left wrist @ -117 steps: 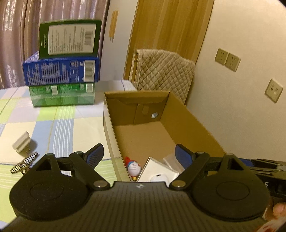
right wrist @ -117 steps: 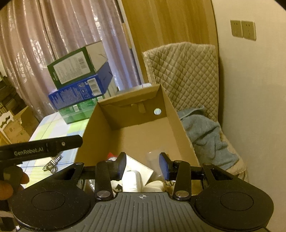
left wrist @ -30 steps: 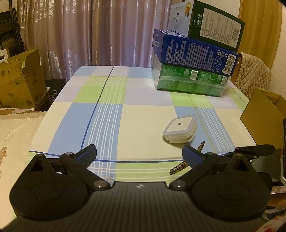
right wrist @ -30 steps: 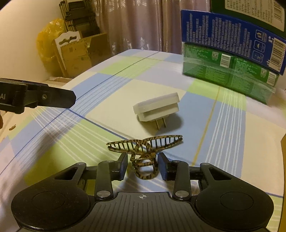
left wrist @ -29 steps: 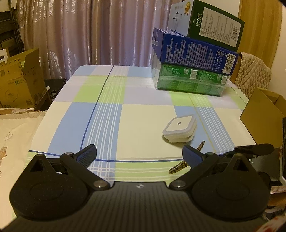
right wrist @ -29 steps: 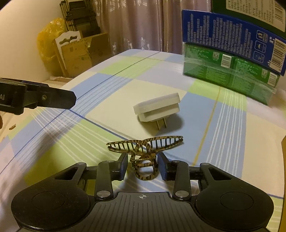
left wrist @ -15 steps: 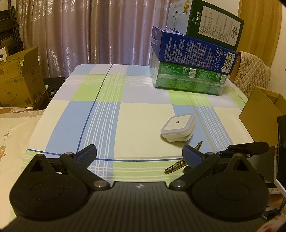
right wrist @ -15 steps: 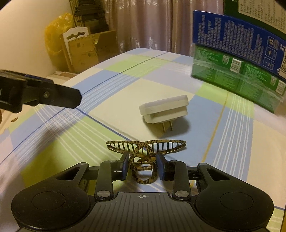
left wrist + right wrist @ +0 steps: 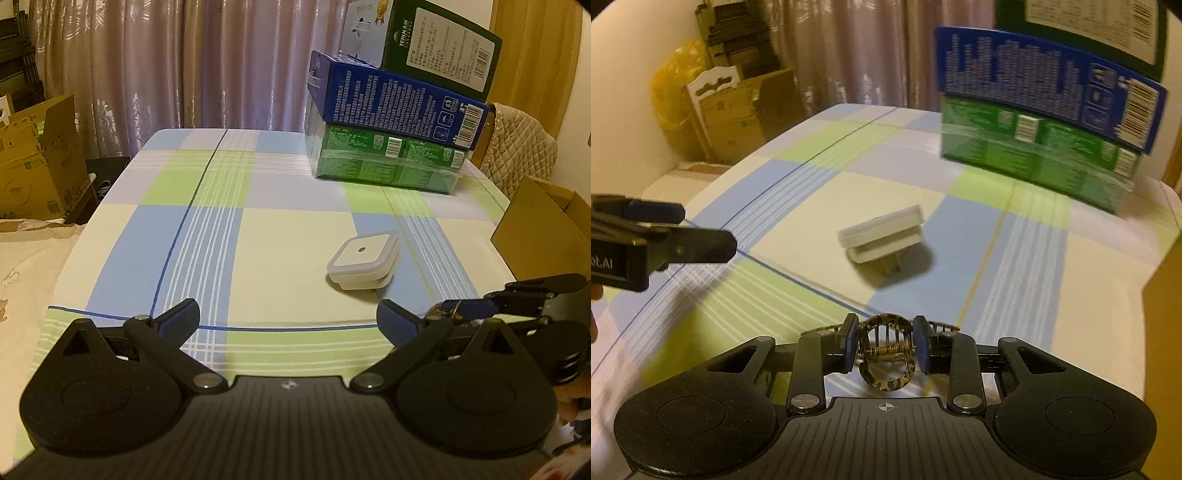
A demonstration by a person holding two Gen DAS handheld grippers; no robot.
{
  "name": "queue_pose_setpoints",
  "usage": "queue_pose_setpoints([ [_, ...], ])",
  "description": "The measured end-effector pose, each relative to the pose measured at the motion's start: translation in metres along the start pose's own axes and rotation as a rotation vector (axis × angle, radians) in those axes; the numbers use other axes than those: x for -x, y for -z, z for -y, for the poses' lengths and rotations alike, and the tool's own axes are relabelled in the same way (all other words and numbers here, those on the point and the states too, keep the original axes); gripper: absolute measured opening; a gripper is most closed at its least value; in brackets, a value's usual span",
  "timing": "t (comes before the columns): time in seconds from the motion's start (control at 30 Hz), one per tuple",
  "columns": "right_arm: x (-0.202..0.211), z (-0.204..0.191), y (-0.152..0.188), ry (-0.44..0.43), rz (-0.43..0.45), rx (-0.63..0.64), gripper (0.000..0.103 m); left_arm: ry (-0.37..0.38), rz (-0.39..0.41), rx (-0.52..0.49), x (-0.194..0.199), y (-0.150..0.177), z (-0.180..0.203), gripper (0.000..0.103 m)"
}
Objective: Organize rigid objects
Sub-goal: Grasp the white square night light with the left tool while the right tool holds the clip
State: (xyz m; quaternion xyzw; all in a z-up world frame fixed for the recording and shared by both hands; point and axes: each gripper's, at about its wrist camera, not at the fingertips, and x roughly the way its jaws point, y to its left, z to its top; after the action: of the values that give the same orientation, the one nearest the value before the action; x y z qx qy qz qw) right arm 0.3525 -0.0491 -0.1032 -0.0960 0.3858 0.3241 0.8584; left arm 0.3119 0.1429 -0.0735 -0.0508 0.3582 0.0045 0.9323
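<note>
Dark green top box [image 9: 439, 48]: "TERN" beside a round logo; finer print unreadable.
Left gripper [image 9: 653, 240] body: letters "ot.AI", partly cut off.
Blue box [image 9: 395, 103]: print illegible.

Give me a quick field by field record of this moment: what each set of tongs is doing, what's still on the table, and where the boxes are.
right tongs: shut on the tortoiseshell hair claw, gripped at its handle end
left tongs: open, nothing between them, above the near table edge
white plug-in night light: lying on the checked tablecloth, prongs toward the right tongs
stacked boxes: green, blue and dark green, at the far side of the table
open cardboard box: at the table's right edge
</note>
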Motion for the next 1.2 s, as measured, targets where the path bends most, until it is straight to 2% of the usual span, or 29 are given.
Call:
queue_pose_setpoints([
  [0.23,0.017,0.018,-0.005,0.019,0.049,-0.078,0.028,0.023,0.004,-0.019,-0.005,-0.001,0.008,0.1],
  [0.5,0.026,0.027,-0.01,0.042,0.094,-0.106,0.028,0.049,0.015,-0.04,-0.014,-0.005,0.017,0.1],
  [0.83,0.035,0.047,-0.014,0.105,0.135,-0.168,0.028,0.077,0.012,-0.09,-0.045,-0.008,0.026,0.1],
  [0.97,0.037,0.053,-0.015,0.121,0.142,-0.186,0.028,0.125,0.031,-0.101,-0.059,-0.014,0.029,0.1],
  [1.1,0.039,0.057,-0.017,0.132,0.149,-0.204,0.028,0.19,0.007,-0.029,-0.082,-0.021,0.024,0.1],
  [1.2,0.041,0.057,-0.017,0.14,0.154,-0.202,0.028,0.213,-0.008,-0.01,-0.097,-0.025,0.023,0.097],
])
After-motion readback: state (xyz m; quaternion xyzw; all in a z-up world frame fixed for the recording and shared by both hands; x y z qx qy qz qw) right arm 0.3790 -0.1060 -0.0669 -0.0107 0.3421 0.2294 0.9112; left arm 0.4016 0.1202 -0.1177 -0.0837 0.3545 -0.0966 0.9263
